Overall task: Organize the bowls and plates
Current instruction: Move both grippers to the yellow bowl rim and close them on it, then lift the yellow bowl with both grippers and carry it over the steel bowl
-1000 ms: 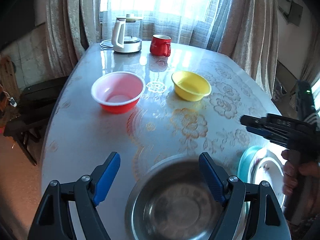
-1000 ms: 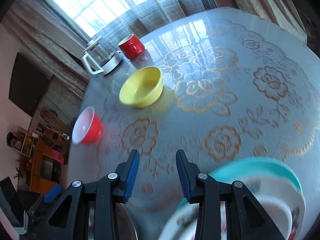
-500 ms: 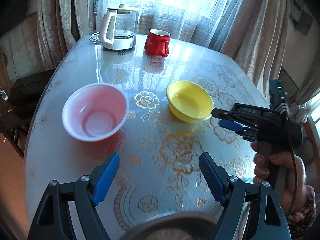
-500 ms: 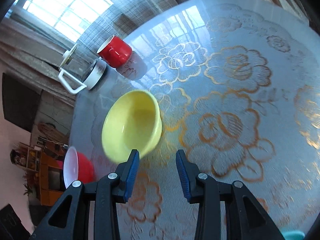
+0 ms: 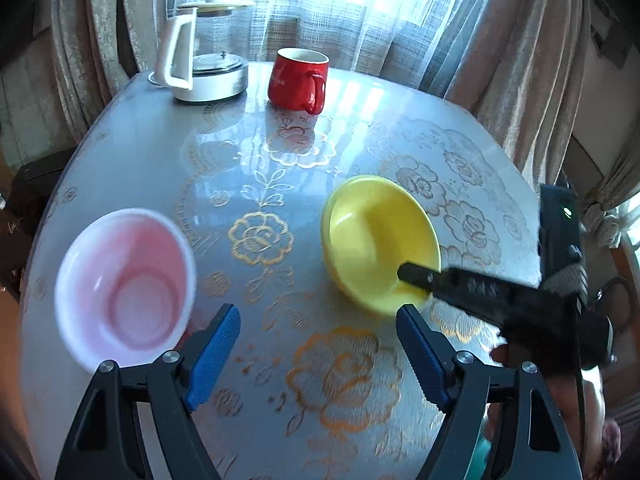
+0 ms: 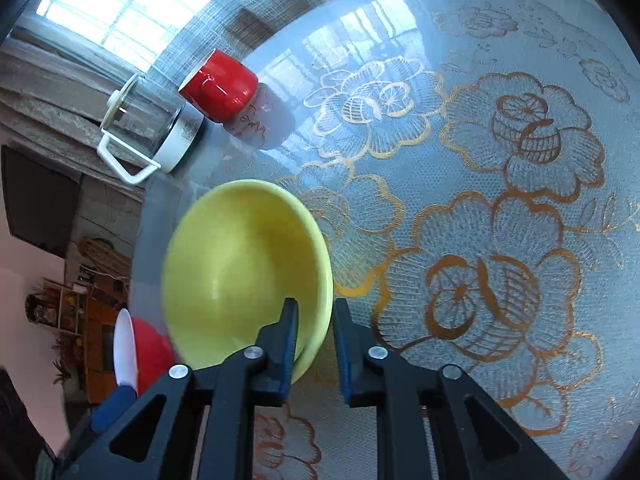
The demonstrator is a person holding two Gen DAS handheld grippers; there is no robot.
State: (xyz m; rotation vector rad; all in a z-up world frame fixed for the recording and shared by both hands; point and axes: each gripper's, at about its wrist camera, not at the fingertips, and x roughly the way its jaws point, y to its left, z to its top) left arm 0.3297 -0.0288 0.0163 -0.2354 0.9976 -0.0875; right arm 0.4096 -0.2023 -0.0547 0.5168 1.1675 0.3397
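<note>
The yellow bowl (image 6: 244, 268) sits mid-table, and we have the right gripper (image 6: 314, 344) straddling its near rim, one finger inside and one outside, jaws narrowly parted and not yet clamped, ready to lift it for stacking. Left of it waits the red bowl (image 5: 124, 284), with our left gripper (image 5: 318, 354) spread wide and empty nearby.

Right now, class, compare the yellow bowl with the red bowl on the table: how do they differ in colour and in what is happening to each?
The yellow bowl is yellow inside and out; the red bowl is red outside, pale pink-white inside. The right tool straddles the yellow bowl's rim, one finger inside, one outside, not closed; nothing touches the red bowl, which sits left of the open left tool. Both stand upright and empty on the table.
</note>
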